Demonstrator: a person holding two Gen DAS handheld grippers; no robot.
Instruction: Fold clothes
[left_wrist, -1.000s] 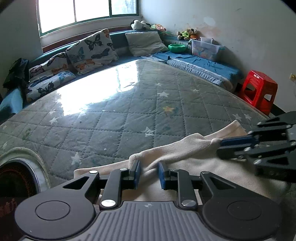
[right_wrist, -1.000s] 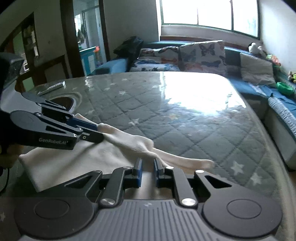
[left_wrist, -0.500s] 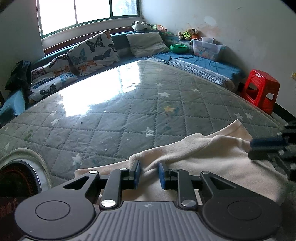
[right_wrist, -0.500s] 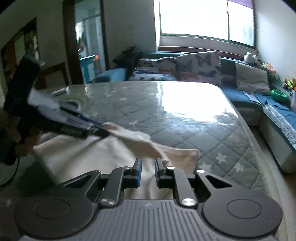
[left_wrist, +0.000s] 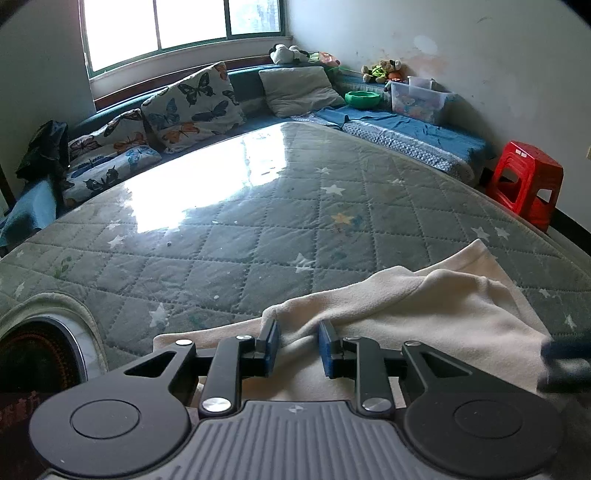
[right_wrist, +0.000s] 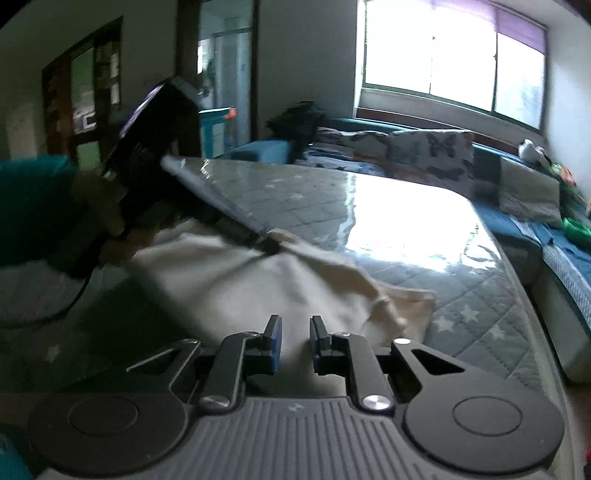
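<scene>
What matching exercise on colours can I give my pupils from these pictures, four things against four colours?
Things:
1. garment
2. stool
3. bowl
4. finger pads

Colours:
a. green
b. blue
c. cream
d. red

Pairs: 1-c, 2-d, 3-a, 4-b

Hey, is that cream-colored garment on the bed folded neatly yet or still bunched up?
Still bunched: the cream garment lies in rumpled ridges on the mattress, gathered between the left gripper fingers.
</scene>
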